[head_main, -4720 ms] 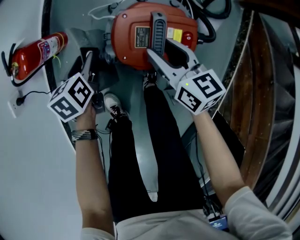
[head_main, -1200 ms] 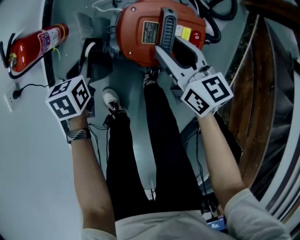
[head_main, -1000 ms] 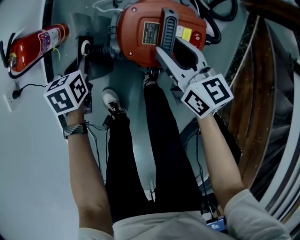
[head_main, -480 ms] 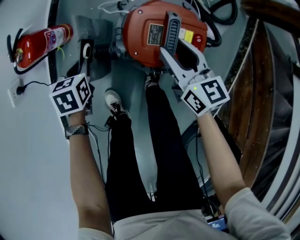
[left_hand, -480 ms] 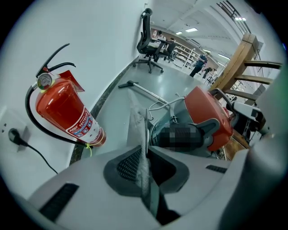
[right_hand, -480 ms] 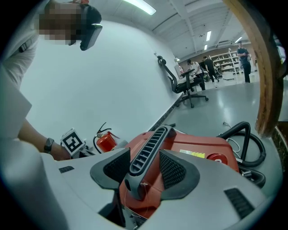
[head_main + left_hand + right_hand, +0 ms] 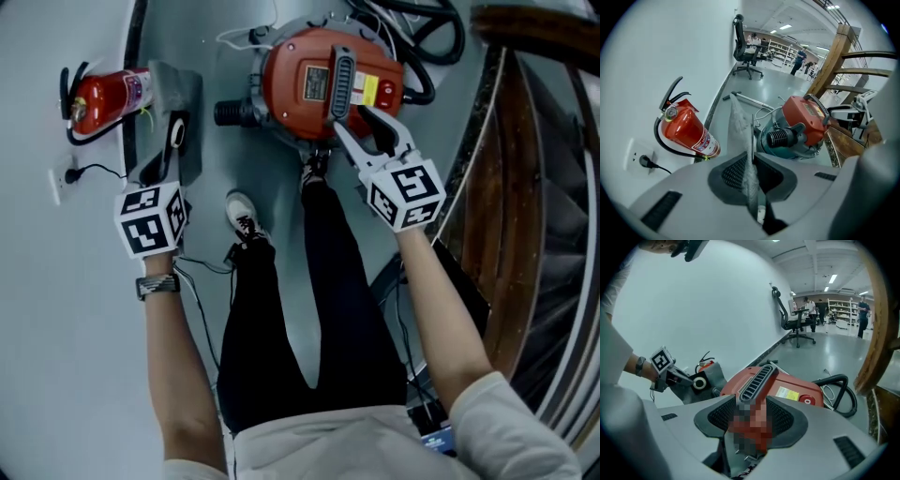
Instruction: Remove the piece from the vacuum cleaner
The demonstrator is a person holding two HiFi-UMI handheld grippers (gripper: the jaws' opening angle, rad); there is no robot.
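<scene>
The red vacuum cleaner [image 7: 309,89] stands on the floor ahead of me, its ribbed black inlet port [image 7: 780,138] bare and pointing left. My left gripper [image 7: 176,192] is shut on the removed piece, a grey dust bag [image 7: 178,89] with a black collar and a white ring. It holds the bag left of the vacuum, apart from it. In the left gripper view the bag [image 7: 739,126] runs edge-on out of the gripper [image 7: 752,176]. My right gripper [image 7: 361,117] is shut on the vacuum's grey ribbed handle [image 7: 757,378], which runs back into the gripper [image 7: 750,416].
A red fire extinguisher [image 7: 103,94] stands by the white wall at left, near a wall socket with a plug [image 7: 66,175]. A black hose [image 7: 427,61] coils behind the vacuum. Wooden stair rails [image 7: 511,187] stand at right. My legs and shoes [image 7: 246,217] are below the vacuum.
My left gripper has lifted the bag up and off to the left, away from the vacuum's inlet. The right gripper has stayed on the handle, rolling slightly.
</scene>
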